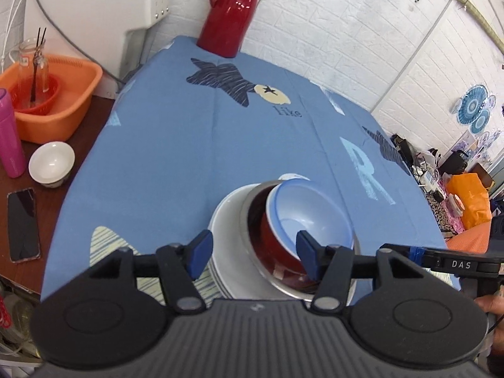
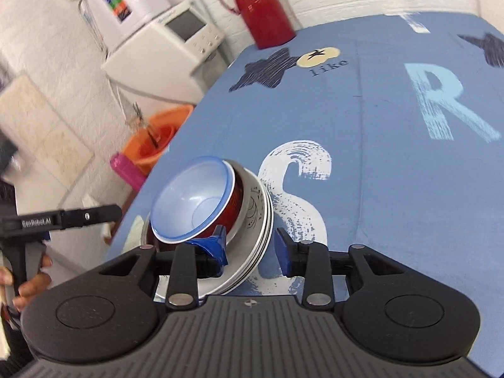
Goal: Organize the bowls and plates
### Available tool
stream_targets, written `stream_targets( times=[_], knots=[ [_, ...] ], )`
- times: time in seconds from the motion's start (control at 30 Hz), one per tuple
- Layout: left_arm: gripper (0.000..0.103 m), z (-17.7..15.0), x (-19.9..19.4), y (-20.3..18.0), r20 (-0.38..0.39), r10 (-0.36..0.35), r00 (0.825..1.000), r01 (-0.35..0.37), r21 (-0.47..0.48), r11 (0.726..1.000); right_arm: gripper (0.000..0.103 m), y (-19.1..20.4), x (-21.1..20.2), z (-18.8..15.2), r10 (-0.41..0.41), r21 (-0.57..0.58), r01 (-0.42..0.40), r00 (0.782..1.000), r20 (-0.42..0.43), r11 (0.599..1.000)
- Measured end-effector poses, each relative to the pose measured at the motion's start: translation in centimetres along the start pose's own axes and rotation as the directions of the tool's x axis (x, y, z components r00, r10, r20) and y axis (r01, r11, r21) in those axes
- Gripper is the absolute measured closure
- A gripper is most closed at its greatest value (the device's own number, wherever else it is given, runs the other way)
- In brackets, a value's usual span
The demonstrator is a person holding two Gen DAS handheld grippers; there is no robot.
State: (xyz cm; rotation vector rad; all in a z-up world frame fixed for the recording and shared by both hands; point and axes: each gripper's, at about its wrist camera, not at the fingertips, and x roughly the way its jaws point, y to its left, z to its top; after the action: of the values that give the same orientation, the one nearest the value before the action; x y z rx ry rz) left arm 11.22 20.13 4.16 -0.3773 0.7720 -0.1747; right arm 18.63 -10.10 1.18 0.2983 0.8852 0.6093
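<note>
Blue tablecloth (image 1: 195, 157) is covering the table, one red jug (image 1: 231, 12) sitting far ahead of both jaws. One stack is sitting between the left gripper (image 1: 253, 250) jaws, spread wide, holding nothing: white plates (image 1: 230, 252), one steel bowl (image 1: 249, 220), one red bowl (image 1: 271, 239), one blue bowl (image 1: 312, 214). Right gripper (image 2: 252, 250) jaws are spread, straddling the plates' rim.

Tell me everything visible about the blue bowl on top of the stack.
The blue bowl is pale blue, glossy like plastic, with a darker blue rim, and empty. It sits tilted, nested in a red bowl, which sits in a metal bowl on stacked white plates on the blue tablecloth. The left gripper and right gripper, both open, flank the stack; whether any finger touches the bowl is unclear.
</note>
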Motion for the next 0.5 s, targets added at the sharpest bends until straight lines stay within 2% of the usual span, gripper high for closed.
stream_targets(
  times=[0.13, 0.2, 0.27, 0.33, 0.4, 0.47, 0.5],
  knots=[
    [0.045, -0.3, -0.6, -2.4, 0.044, -0.021, 0.999, 0.020, 0.040, 0.999, 0.085, -0.6, -0.9, -1.4, -0.011, 0.091, 0.002, 0.995, 0.098, 0.996],
    [0.045, -0.6, -0.9, -4.0, 0.070, -0.040, 0.997, 0.036, 0.056, 0.998, 0.084, -0.4, -1.3, -2.1, -0.074, 0.131, 0.055, 0.986, 0.149, 0.990],
    [0.044, -0.9, -1.2, -5.9, 0.096, -0.060, 0.994, 0.052, 0.081, 0.995, 0.082, -0.2, -1.6, -2.3, -0.163, 0.213, 0.128, 0.974, 0.156, 0.969],
    [0.043, -1.5, -1.4, -7.6, 0.135, -0.079, 0.988, 0.066, 0.098, 0.993, 0.081, -0.2, -2.0, -2.8, -0.163, 0.252, 0.114, 0.970, 0.182, 0.961],
    [0.041, -2.5, -1.7, -9.5, 0.184, -0.095, 0.978, 0.073, 0.123, 0.990, 0.081, 0.2, -2.7, -3.5, -0.146, 0.216, 0.089, 0.954, 0.263, 0.972],
    [0.041, -3.7, -1.8, -11.2, 0.229, -0.083, 0.970, 0.054, 0.130, 0.990, 0.080, 0.4, -3.5, -4.7, -0.169, 0.238, 0.087, 0.922, 0.349, 0.967],
    [0.040, -4.5, -1.9, -12.0, 0.243, -0.077, 0.967, 0.044, 0.140, 0.989, 0.078, 0.4, -3.7, -5.1, -0.172, 0.244, 0.084, 0.914, 0.368, 0.966]
  ],
)
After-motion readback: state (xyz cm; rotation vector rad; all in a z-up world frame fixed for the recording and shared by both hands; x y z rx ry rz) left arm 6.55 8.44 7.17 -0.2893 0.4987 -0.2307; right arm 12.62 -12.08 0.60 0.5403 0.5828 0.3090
